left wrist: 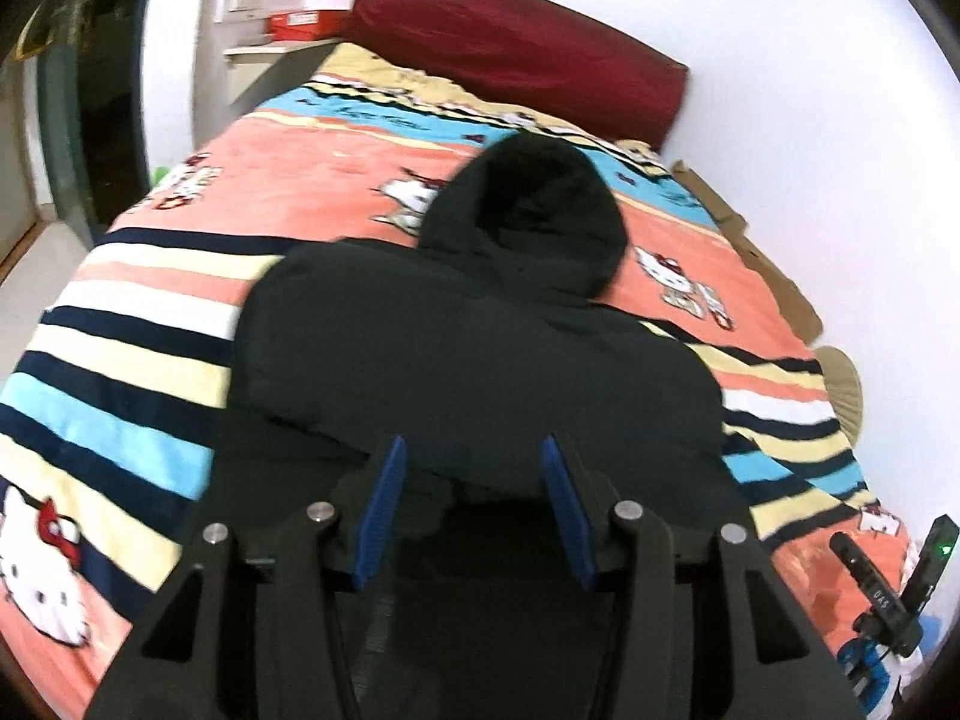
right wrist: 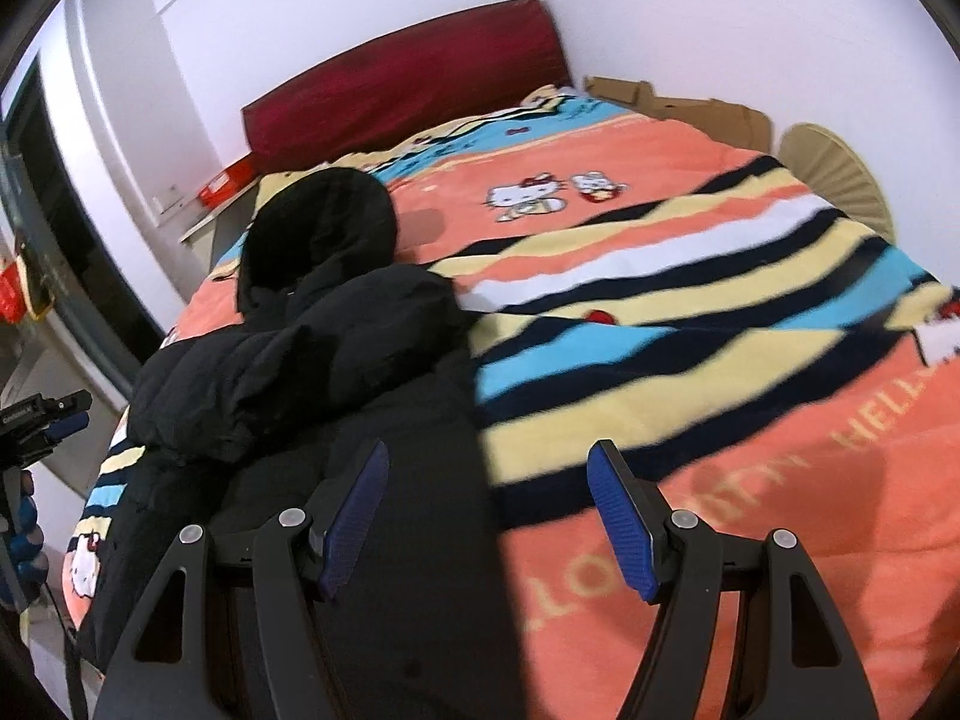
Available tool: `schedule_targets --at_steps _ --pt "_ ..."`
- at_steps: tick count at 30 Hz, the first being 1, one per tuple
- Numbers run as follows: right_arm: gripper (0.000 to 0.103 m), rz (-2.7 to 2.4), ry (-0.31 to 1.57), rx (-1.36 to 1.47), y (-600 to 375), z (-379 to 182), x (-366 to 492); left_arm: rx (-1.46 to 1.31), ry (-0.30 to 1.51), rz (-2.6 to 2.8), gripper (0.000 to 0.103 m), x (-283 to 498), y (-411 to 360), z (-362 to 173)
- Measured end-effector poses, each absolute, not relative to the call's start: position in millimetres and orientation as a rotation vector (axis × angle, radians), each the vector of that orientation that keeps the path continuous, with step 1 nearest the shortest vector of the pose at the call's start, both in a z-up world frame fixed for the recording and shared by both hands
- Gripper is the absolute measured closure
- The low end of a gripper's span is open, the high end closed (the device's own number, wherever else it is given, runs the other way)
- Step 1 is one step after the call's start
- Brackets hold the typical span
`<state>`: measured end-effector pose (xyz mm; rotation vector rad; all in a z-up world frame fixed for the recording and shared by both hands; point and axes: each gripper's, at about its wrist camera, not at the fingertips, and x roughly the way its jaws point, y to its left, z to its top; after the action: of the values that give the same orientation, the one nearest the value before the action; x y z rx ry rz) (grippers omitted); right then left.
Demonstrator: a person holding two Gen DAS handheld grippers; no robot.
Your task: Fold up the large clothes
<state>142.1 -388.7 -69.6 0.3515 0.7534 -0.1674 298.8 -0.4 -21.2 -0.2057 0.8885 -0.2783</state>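
- The black hooded jacket (left wrist: 468, 336) lies on the striped blanket (left wrist: 120, 360), hood towards the far headboard, sleeves apparently folded inward.
- Left gripper (left wrist: 474, 504) and right gripper (right wrist: 486, 510) hover near its hem, jaws apart, empty.

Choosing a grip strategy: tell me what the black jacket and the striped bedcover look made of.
Black jacket: likely padded synthetic shell, matte; it lies in puffy rounded rolls. Striped bedcover: probably plush fleece, with a soft fuzzy printed surface and no sheen.
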Motion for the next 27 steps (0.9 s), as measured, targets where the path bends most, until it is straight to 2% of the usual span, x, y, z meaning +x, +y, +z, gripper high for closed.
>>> schedule_targets --at_steps 7,12,18,24,27 --pt "0.035 -0.045 0.755 0.229 -319 -37 216 -0.19 0.877 -0.222 0.057 337 41 -14" --pt "0.035 0.082 0.756 0.145 -253 -28 280 -0.189 0.899 -0.245 0.057 371 35 -35" --pt "0.035 0.16 0.81 0.073 -192 -67 333 -0.178 0.934 -0.266 0.057 398 15 -91" --pt "0.034 0.159 0.884 0.003 -190 -117 352 -0.205 0.993 -0.318 0.057 402 19 -146" --pt "0.034 0.159 0.899 -0.015 -202 -129 349 -0.217 1.01 -0.329 0.057 396 23 -156"
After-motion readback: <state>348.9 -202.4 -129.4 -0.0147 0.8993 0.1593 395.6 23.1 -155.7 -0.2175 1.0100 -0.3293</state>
